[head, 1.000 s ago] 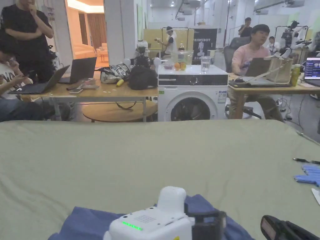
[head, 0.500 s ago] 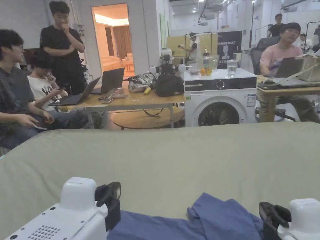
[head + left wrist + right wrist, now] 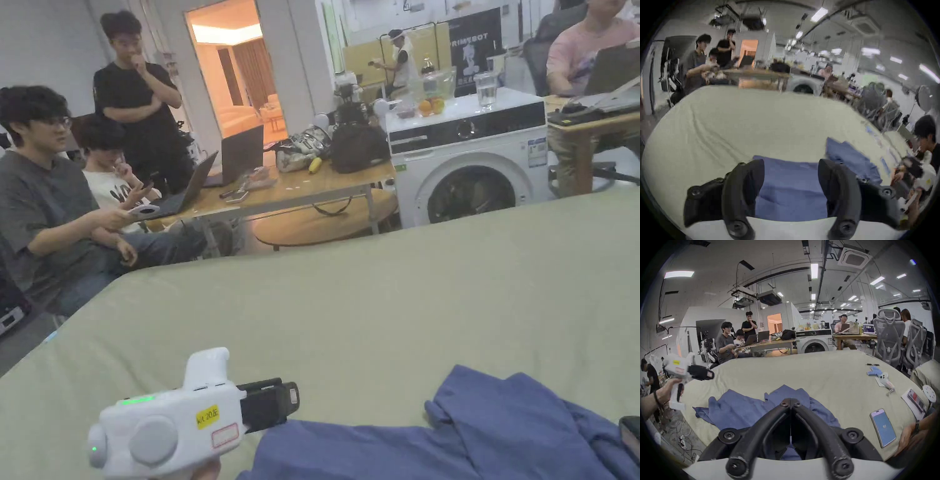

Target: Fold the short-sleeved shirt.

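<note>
Shirt [image 3: 475, 431], blue and crumpled, lies at the near edge of the green-covered worktop [image 3: 375, 300]. Left tongs [image 3: 791, 186] gape above it; right tongs [image 3: 791, 402] are pressed together, gripping nothing visible.

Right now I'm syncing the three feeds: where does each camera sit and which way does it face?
Head view: high, looking across the bed; left gripper low in front.
Left gripper view: between its open jaws, over the blue shirt.
Right gripper view: behind its closed jaws, facing the shirt and a phone.
All views share the shirt.
</note>
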`<action>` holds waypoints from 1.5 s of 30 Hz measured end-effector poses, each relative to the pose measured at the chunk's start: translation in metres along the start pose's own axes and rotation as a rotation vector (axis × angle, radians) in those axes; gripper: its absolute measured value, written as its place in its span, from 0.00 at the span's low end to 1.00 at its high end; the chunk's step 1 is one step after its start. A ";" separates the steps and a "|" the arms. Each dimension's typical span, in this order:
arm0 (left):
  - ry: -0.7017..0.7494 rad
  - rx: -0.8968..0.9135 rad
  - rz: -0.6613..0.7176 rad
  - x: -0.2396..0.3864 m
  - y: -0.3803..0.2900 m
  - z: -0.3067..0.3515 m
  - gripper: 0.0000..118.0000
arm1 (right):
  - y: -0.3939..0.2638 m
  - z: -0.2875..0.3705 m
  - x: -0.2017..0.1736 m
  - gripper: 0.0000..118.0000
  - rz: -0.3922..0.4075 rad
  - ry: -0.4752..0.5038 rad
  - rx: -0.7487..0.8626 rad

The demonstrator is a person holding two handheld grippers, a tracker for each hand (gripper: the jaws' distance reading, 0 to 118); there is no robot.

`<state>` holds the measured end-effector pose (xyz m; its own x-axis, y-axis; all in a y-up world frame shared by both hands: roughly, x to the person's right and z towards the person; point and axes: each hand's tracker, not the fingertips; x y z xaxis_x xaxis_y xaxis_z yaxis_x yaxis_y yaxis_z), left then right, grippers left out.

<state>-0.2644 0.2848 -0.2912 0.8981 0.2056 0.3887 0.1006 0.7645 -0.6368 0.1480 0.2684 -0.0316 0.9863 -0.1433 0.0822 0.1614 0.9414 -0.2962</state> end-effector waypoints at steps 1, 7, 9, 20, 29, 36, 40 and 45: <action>0.038 -0.044 -0.025 -0.003 0.004 -0.018 0.59 | -0.003 0.000 0.005 0.00 -0.009 -0.011 -0.008; 0.136 -0.247 0.022 -0.034 0.015 -0.111 0.59 | -0.014 0.005 0.038 0.00 -0.079 -0.065 -0.063; 0.150 -0.296 0.054 -0.043 0.015 -0.129 0.56 | -0.018 0.009 0.048 0.00 -0.087 -0.097 -0.081; 0.165 -0.364 0.032 -0.038 -0.001 -0.167 0.00 | -0.037 0.018 0.081 0.00 -0.181 -0.186 -0.166; 0.158 -0.370 0.038 -0.033 -0.002 -0.158 0.00 | -0.075 -0.011 0.076 0.55 -0.367 -0.193 -0.370; 0.131 -0.284 0.111 -0.029 -0.007 -0.132 0.00 | -0.103 -0.049 0.066 0.05 -0.421 -0.160 -0.413; 0.063 -0.060 0.045 -0.018 0.009 -0.065 0.00 | -0.081 -0.027 0.065 0.05 -0.396 -0.151 -0.315; -0.037 0.261 0.045 -0.009 0.051 0.051 0.00 | -0.007 0.001 0.049 0.05 -0.328 -0.050 -0.100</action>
<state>-0.2891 0.3535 -0.2929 0.8827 0.2612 0.3907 -0.0569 0.8847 -0.4628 0.1947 0.2546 -0.0247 0.8787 -0.4160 0.2343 0.4749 0.8125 -0.3382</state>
